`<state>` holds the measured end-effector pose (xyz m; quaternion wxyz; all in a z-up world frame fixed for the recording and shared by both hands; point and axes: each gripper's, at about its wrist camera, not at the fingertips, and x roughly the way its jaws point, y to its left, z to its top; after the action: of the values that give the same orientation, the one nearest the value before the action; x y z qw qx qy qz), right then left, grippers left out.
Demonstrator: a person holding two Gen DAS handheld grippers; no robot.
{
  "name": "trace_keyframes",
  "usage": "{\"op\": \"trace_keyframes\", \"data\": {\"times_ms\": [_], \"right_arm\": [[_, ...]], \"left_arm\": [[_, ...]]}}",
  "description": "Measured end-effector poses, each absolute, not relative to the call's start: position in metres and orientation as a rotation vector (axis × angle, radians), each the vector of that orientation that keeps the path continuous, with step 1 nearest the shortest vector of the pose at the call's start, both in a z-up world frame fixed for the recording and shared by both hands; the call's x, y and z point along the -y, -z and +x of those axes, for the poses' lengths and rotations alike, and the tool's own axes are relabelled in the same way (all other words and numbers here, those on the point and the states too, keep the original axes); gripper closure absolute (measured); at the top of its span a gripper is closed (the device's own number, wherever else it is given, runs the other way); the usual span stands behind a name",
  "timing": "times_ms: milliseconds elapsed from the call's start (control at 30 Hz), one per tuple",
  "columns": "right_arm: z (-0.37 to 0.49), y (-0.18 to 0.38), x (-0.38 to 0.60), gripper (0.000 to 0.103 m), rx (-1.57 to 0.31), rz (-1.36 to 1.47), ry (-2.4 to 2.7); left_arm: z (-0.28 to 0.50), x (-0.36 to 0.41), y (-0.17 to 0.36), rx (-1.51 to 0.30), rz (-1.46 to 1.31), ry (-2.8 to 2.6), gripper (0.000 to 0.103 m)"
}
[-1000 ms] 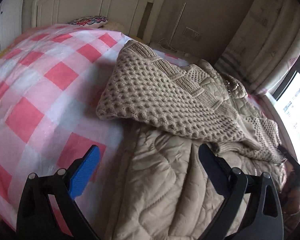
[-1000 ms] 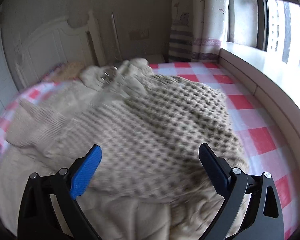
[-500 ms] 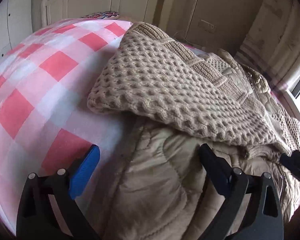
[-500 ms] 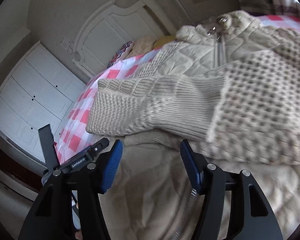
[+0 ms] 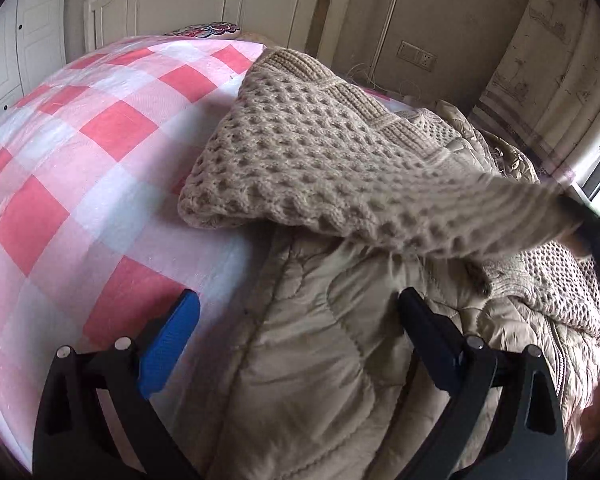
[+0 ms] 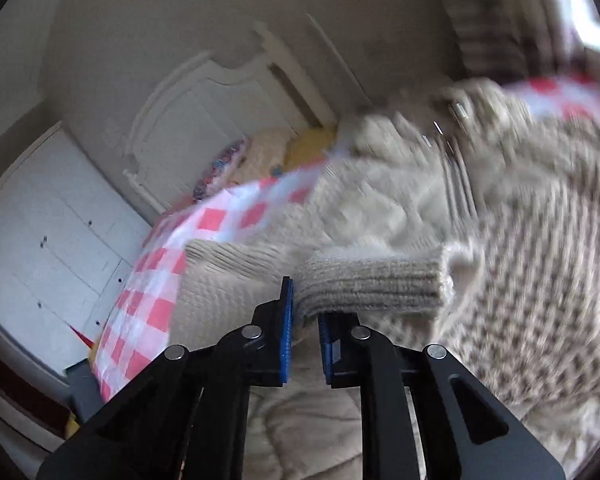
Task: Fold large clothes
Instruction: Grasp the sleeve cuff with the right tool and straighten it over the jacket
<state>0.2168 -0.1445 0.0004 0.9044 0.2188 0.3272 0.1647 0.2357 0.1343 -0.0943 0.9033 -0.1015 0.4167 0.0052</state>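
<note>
Sweater [image 5: 312, 168] — beige, chunky knit — lies on top of a quilted beige coat [image 5: 320, 360], both on the bed [image 5: 80, 152] with its pink-and-white check cover. The ribbed cuff [image 6: 372, 284] of one sleeve is off the pile, pinched in the right tongs [image 6: 305, 320], which are closed on it. Left tongs [image 5: 296, 320] stand wide apart over the coat, holding nothing.

Risks, as judged:
- Grip sits on the very end of the cuff; a stretchy rib could slide out if the sleeve is pulled hard.
- Only one point is held — the sweater body is unpinned, so dragging the sleeve may shift the whole garment or rumple the coat beneath.
- Loose knit could snag on the coat's zip.

View differences: right wrist view shows the clamp on the cuff directly, plus a white wardrobe [image 6: 52, 240] and headboard [image 6: 204, 120], but is motion-blurred. Left wrist view is sharper on the body of the sweater, shows how it overlaps the coat, and catches the lifted sleeve as a blurred band toward the right edge.
</note>
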Motion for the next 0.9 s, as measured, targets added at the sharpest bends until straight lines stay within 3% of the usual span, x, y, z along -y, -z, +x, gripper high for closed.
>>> {"op": "trace_keyframes", "data": {"times_ms": [267, 533, 700, 900], "right_arm": [[0.201, -0.106, 0.132, 0.089, -0.453, 0.234, -0.382], [0.191, -0.125, 0.197, 0.089, -0.368, 0.284, -0.299], [0.199, -0.081, 0.262, 0.089, -0.47, 0.336, -0.192], [0.208, 0.022, 0.295, 0.089, -0.699, 0.359, -0.09]], "left_arm": [[0.232, -0.144, 0.068, -0.742, -0.29, -0.007, 0.004], [0.292, -0.138, 0.076, -0.862, -0.135, -0.247, 0.003], [0.28, -0.136, 0.079, -0.841, -0.071, -0.236, 0.003], [0.267, -0.152, 0.082, -0.83, -0.156, -0.22, 0.003]]}}
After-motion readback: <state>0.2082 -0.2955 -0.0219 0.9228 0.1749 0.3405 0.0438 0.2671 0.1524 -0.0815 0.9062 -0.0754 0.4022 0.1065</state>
